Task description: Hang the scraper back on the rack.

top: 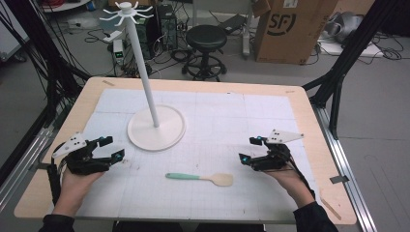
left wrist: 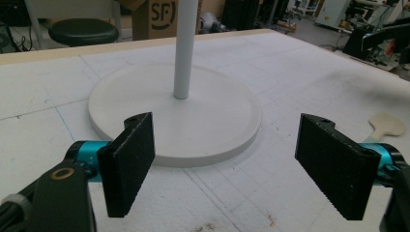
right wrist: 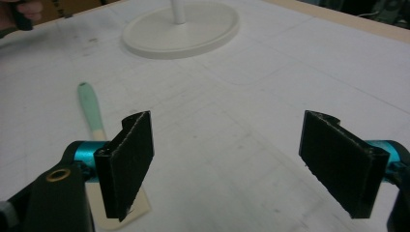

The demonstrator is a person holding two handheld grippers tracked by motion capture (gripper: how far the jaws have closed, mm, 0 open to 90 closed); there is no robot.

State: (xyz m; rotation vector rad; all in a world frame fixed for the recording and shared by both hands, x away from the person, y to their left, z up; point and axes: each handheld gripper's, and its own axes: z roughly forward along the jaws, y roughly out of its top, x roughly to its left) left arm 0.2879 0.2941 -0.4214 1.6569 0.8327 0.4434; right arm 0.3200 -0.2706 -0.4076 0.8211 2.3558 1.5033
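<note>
In the right gripper view the jaws of the right gripper [right wrist: 225,164] stand spread wide with nothing between them. The spatula [right wrist: 96,140] lies at the lower left of that frame, its pale wooden blade passing behind and below the left-hand jaw, its mint-green handle running up and away toward the upper left; whether the jaw touches the blade I cannot tell.

In the high view the right gripper [top: 250,150] sits at the lower right, jaws pointing left, and the spatula [top: 200,178] lies flat on the white mat just below and to the left of it, blade end nearest the jaws.

The left gripper [left wrist: 225,164] also has its jaws spread and holding nothing. In the high view the left gripper [top: 110,147] is at the lower left, well apart from the spatula's handle end.

Beyond both, the white stand [top: 155,126] rises from its round base at the centre of the table [top: 300,104].
</note>
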